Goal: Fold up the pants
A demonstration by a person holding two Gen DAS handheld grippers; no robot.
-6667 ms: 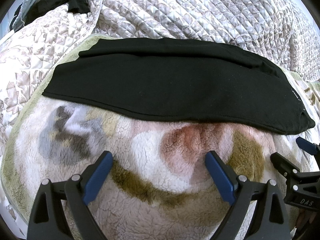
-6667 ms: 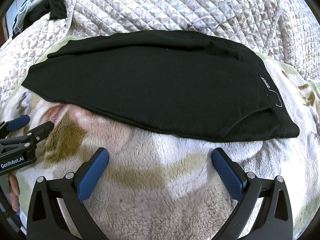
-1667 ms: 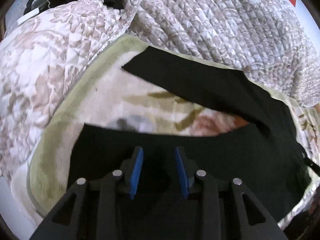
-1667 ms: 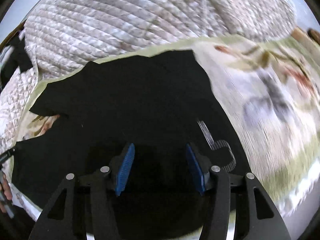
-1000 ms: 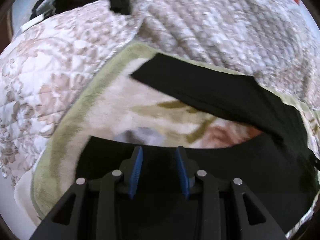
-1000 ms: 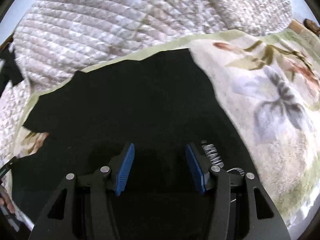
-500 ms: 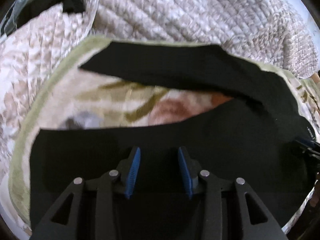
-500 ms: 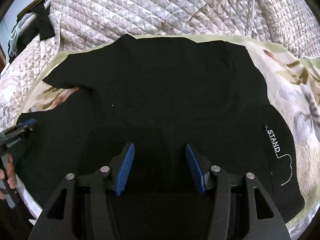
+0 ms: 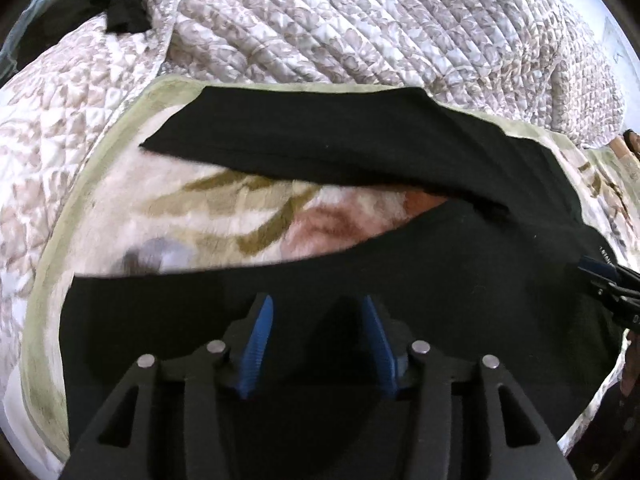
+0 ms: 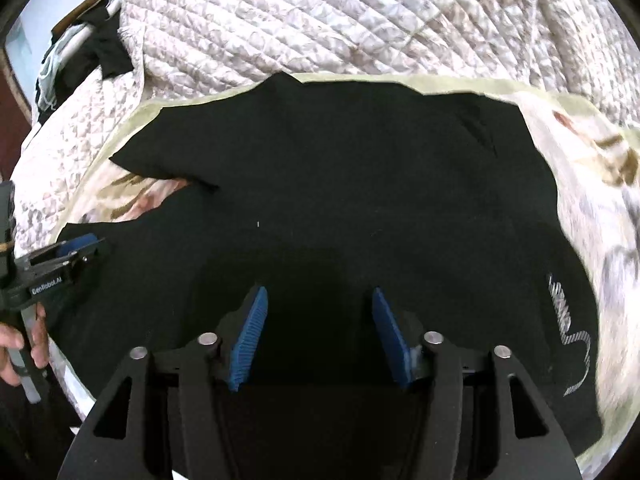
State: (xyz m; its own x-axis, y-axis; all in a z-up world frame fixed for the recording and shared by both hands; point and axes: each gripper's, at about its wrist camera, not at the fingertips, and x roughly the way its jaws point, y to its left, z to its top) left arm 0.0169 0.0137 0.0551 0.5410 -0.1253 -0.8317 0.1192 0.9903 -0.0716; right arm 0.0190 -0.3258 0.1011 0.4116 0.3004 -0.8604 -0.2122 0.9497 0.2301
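Black pants (image 10: 340, 184) lie spread on the fleece blanket (image 9: 224, 216), filling the frame's centre. Left gripper (image 9: 318, 312) and right gripper (image 10: 320, 300) fingers are opening, pants underneath, nothing gripped.

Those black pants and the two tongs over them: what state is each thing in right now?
Black pants: spread out on the blanket, two legs apart in a V, not folded.
Left tongs: jaws opening, pads clear of the cloth beneath.
Right tongs: jaws opening, nothing pinched between the pads.
Floral fleece blanket: lying flat under the pants.
Quilted bedspread: bunched up behind the blanket.
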